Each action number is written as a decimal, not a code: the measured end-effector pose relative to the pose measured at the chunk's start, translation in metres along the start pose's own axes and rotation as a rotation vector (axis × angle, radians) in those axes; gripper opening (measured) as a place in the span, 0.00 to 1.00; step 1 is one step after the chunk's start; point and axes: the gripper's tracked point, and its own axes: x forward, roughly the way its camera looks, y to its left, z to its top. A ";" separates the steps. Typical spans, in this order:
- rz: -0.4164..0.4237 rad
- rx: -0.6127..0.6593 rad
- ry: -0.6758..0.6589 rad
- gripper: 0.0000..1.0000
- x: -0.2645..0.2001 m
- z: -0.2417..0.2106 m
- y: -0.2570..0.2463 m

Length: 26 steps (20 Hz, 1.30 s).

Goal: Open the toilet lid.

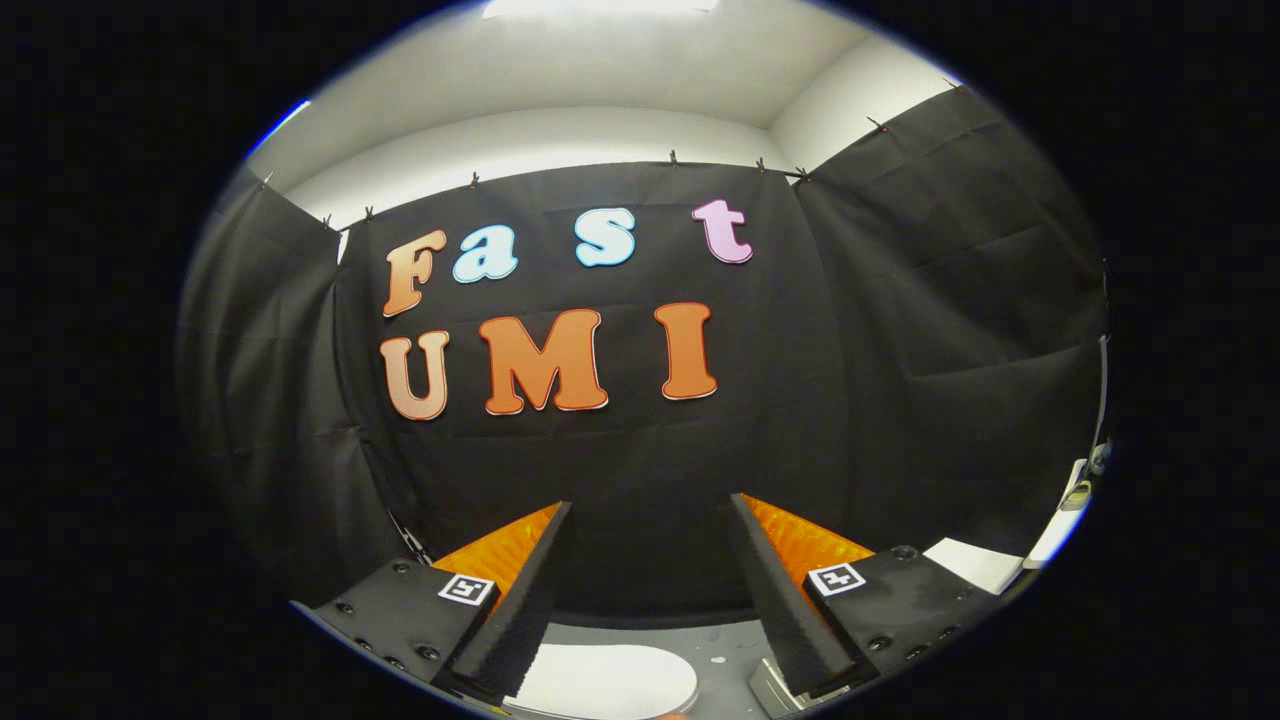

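1. Between the two fingers of the hand-held gripper (650, 590), low down and just ahead of their bases, lies the white toilet lid (610, 680); only a rounded part of it is visible.
2. That part is a smooth pale oval, lying flat and closed. Its long axis seems to run across the fingers, with the rounded end toward the right finger, though too little shows to be sure which way the whole lid points.
3. The left finger covers the lid's left side, and its near side is cut off below.
4. The hand-held gripper stands wide open, fingers well apart, with nothing between the tips and neither finger touching the lid.
5. Beyond the lid a grey floor (720, 640) runs to the black cloth wall (640, 470) ahead of the fingertips.
6. Just beside the right finger's base sits a small grey object (770, 690), too cut off to identify.
7. Further right, a white surface (975, 565) is partly seen; what it is stays unclear.
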 end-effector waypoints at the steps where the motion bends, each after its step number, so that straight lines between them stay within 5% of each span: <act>1: 0.000 0.009 -0.001 0.98 0.003 -0.005 -0.002; 15: 0.036 0.236 0.269 0.99 -0.024 -0.211 -0.037; 26: -0.102 0.603 0.531 0.98 -0.052 -0.444 -0.095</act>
